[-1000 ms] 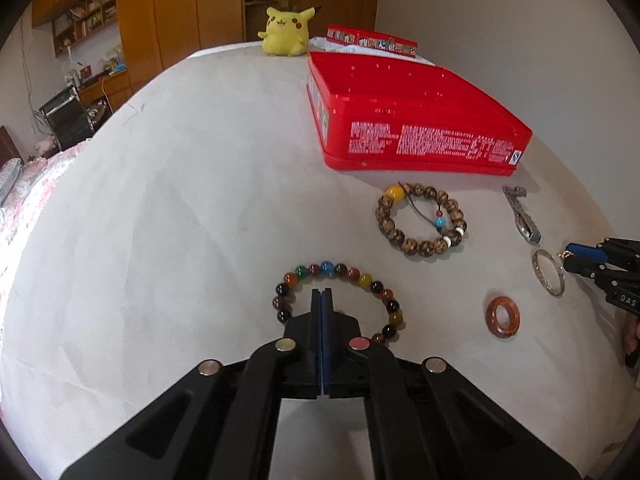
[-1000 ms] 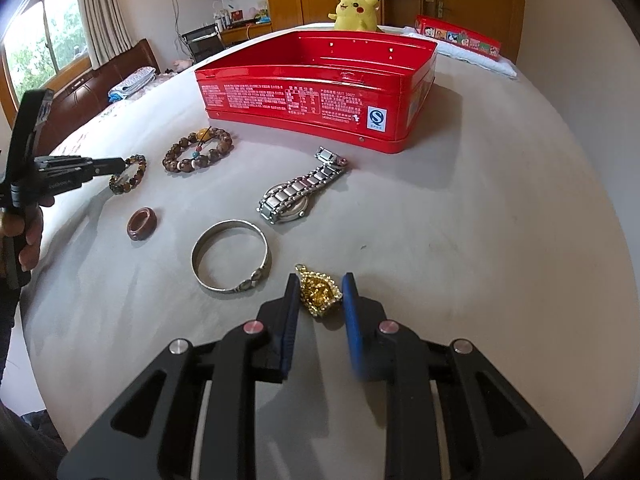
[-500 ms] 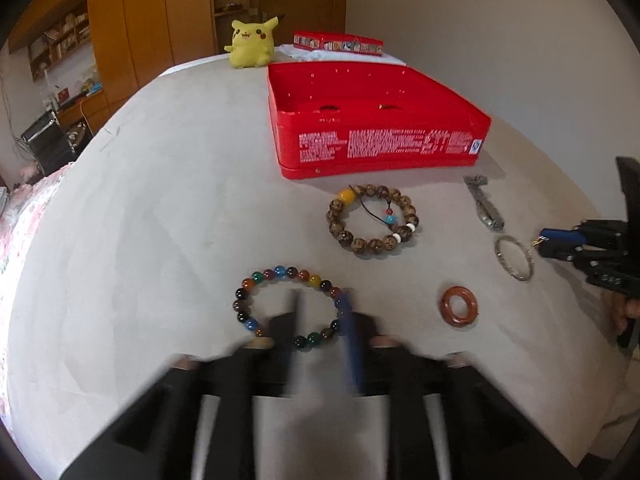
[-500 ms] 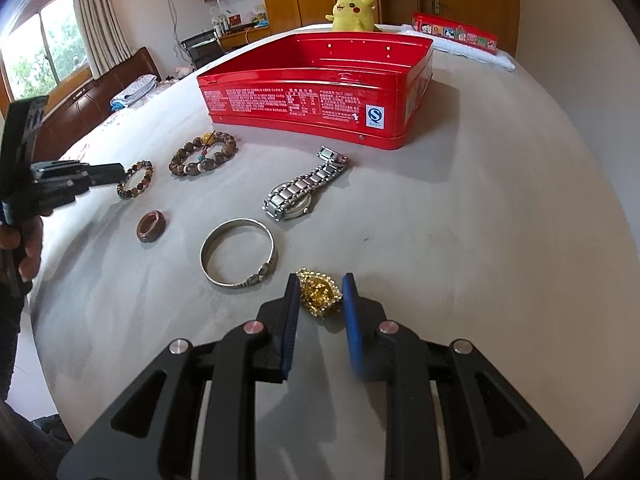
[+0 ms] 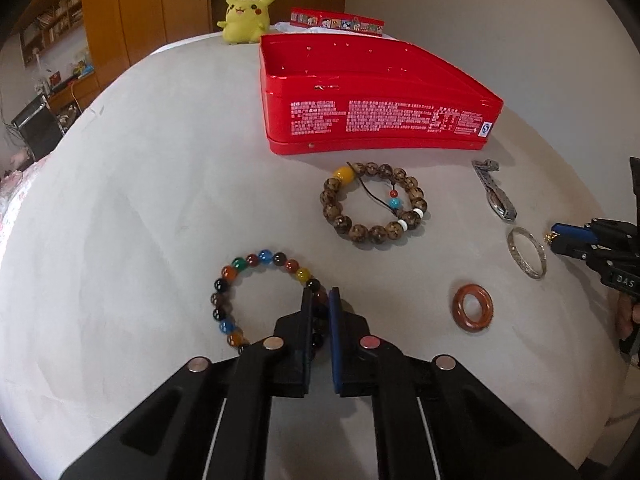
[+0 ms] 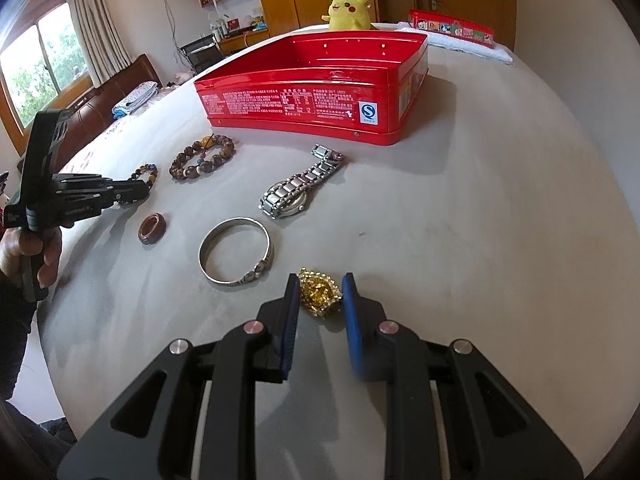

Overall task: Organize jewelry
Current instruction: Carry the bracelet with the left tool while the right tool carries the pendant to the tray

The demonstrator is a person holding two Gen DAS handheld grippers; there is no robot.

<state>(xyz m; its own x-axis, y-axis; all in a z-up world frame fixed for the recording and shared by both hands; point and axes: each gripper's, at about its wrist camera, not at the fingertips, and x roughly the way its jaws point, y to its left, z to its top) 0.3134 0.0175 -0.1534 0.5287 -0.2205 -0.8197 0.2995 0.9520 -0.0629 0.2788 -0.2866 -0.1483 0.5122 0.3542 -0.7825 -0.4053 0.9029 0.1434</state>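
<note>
My left gripper [image 5: 320,296] has its jaws closed around the right side of a multicoloured bead bracelet [image 5: 240,268] lying on the table. My right gripper [image 6: 320,284] has its jaws on either side of a gold pendant [image 6: 319,295], touching it. A brown wooden bead bracelet [image 5: 374,202], a silver watch [image 6: 302,188], a silver bangle [image 6: 236,250] and a brown ring [image 5: 472,308] lie in front of an open empty red tin [image 5: 372,92].
The table [image 5: 140,180] has a grey cloth. A yellow plush toy [image 5: 244,14] and a red lid [image 5: 336,22] stand at the far end. Wooden cabinets and a wall stand behind.
My left gripper opened, shifted right and closed on the right side of the multicoloured bracelet. My right gripper stayed around the gold pendant.
</note>
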